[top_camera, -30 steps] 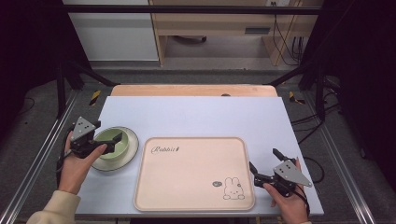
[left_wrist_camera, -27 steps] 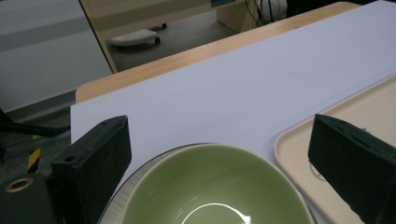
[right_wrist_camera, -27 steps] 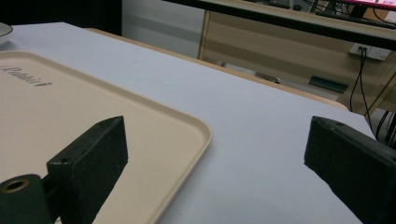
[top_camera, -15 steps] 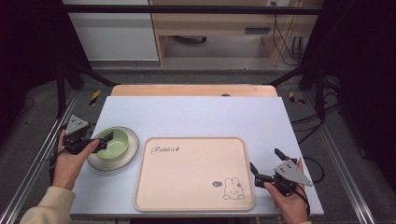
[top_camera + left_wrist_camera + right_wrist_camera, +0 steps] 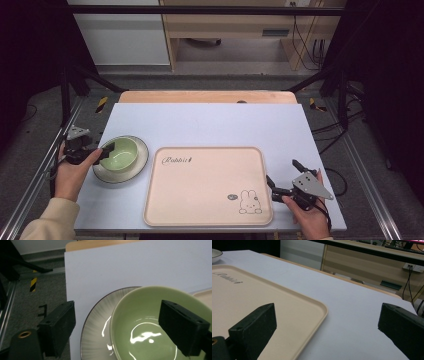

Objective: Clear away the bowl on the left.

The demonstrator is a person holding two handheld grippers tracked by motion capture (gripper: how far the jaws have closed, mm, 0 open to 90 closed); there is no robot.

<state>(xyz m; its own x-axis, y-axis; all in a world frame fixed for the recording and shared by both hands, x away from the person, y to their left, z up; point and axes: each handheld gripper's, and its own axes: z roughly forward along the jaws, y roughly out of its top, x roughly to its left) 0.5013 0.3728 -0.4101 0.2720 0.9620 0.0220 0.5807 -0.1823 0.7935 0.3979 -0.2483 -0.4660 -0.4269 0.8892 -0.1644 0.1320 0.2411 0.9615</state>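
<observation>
The right hand-held gripper (image 5: 283,179) is held wide open and empty at the near right corner of the tray (image 5: 205,182). Farther left, the left hand-held gripper (image 5: 107,152), spread wide, straddles the rim of the green bowl (image 5: 120,152), which sits on a plate (image 5: 136,169) upon the surface (image 5: 210,122).

The high view looks forward and down from above the person's side, taking in the whole bench (image 5: 210,120) with floor and furniture across the upper frame. The left gripper view sits close and looks steeply down between its black jaws at the green bowl (image 5: 147,322) on its plate (image 5: 97,325), which the high view shows at centre left. The right gripper view looks low and almost level across the tray (image 5: 262,302), which the high view shows at lower centre.
</observation>
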